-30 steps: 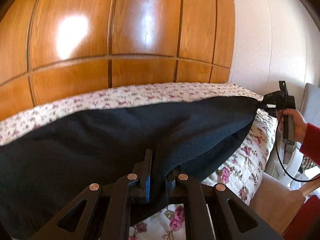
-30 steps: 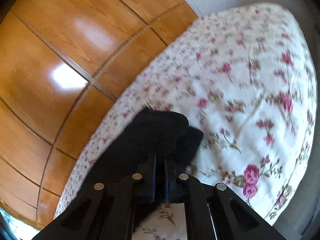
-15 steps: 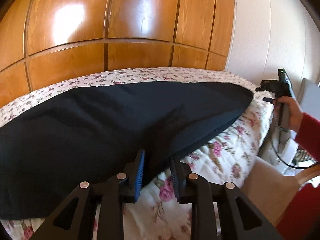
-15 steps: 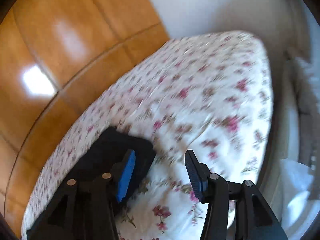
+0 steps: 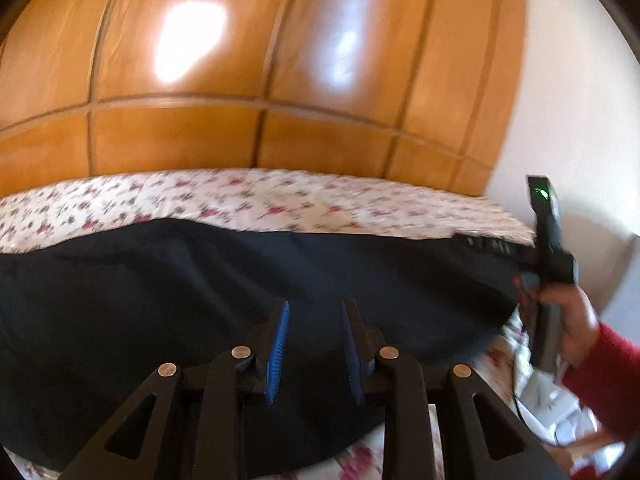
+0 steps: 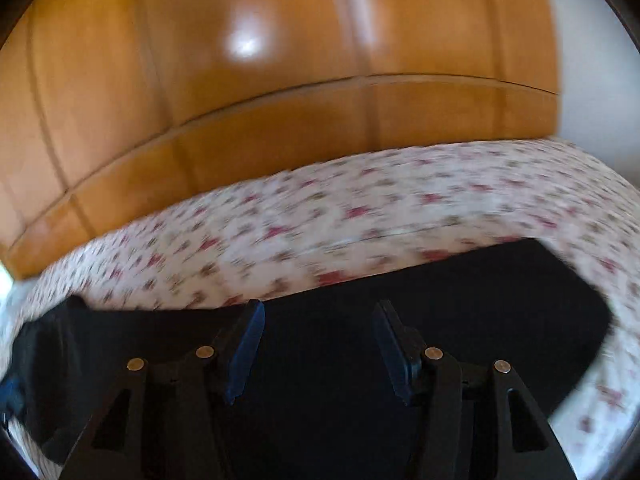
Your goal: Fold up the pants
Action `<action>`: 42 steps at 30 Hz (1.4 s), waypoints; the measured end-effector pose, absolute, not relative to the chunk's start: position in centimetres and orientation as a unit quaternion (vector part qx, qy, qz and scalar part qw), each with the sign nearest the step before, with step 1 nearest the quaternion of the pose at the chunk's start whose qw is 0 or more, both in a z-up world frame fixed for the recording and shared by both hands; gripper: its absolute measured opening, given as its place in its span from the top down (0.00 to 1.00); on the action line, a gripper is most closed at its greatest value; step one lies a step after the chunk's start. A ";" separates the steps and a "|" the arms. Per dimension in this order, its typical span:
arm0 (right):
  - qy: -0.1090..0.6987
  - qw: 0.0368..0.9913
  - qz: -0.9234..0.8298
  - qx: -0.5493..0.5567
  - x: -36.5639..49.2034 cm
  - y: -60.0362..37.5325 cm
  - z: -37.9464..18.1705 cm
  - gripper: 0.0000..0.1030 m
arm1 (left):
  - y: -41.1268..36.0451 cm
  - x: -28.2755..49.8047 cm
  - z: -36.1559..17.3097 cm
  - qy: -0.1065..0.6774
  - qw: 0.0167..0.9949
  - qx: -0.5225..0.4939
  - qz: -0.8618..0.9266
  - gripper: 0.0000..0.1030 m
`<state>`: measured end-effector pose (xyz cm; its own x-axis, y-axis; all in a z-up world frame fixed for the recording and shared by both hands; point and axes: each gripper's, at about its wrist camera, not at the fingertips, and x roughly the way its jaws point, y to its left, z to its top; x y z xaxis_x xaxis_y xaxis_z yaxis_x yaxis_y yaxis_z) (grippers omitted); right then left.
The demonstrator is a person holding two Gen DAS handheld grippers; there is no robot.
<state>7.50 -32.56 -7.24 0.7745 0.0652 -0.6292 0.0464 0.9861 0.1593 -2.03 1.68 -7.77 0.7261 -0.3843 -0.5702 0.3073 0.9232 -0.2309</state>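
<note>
Black pants (image 5: 200,300) lie spread lengthwise on a floral bedspread (image 5: 280,200). My left gripper (image 5: 316,308) hovers over their near edge with its blue pads apart and no cloth pinched between them. At the right end of the pants a hand in a red sleeve (image 5: 608,368) holds my right gripper (image 5: 496,247). In the right wrist view the right gripper (image 6: 320,308) hangs above the pants (image 6: 460,300). Its jaws are opening, with only the flat cloth below the gap.
Glossy wooden wardrobe panels (image 5: 280,60) rise directly behind the bed. A white wall (image 5: 568,120) stands to the right. White items and a cable (image 5: 560,408) sit off the bed's right side. The picture is motion-blurred in the right wrist view.
Both grippers have let go of the pants, which dropped flat on the bed. The right gripper rolled and swung in over the pants; the left drew back a little.
</note>
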 end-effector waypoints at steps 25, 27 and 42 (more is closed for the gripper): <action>0.333 0.935 -0.022 0.118 8.6 -33.6 -10.0 0.44 | 11.4 9.5 -13.4 0.406 0.891 -0.205 -0.009 0.93; 0.334 0.935 -0.023 0.114 8.7 -33.5 -10.0 0.44 | 12.9 8.6 -13.6 0.393 0.890 -0.231 0.003 0.93; 0.356 0.883 0.260 0.163 13.5 -18.9 -6.0 0.45 | 13.0 7.3 -13.5 0.358 0.902 -0.243 -0.007 0.85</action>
